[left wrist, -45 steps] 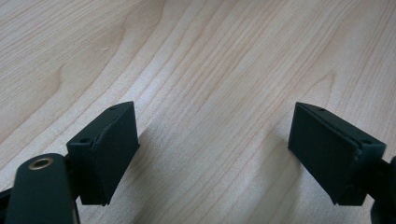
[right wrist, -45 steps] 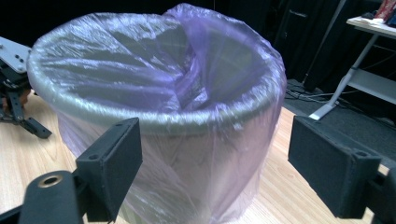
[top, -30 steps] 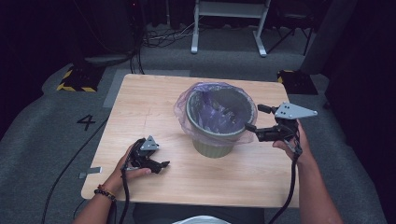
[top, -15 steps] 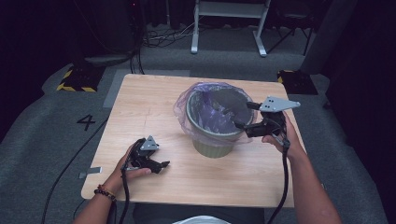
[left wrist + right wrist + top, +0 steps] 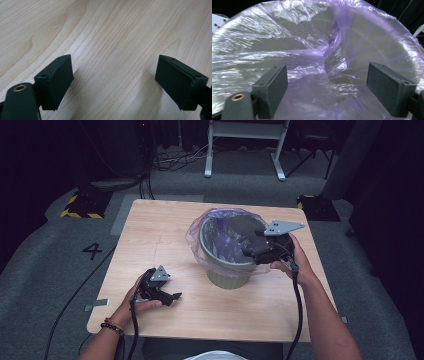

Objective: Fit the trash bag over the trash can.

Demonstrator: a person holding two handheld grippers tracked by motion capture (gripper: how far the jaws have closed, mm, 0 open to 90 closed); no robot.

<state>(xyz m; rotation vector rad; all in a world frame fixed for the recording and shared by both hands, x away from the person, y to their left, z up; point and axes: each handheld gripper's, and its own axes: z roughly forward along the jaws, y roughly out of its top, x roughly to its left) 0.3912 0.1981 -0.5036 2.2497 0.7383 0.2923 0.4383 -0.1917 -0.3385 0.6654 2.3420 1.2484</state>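
At the left of the wooden table (image 5: 165,240), the left gripper (image 5: 171,296) is held low over bare wood, its jaws spread wide with nothing between them. Right of the table's middle, the bin (image 5: 227,270) is stood upright (long axis vertical, mouth facing up), lined with a purple bag (image 5: 200,227) draped over its rim. Over that mouth the right gripper (image 5: 327,82) is pointed into the bag, jaws wide and gripping nothing.
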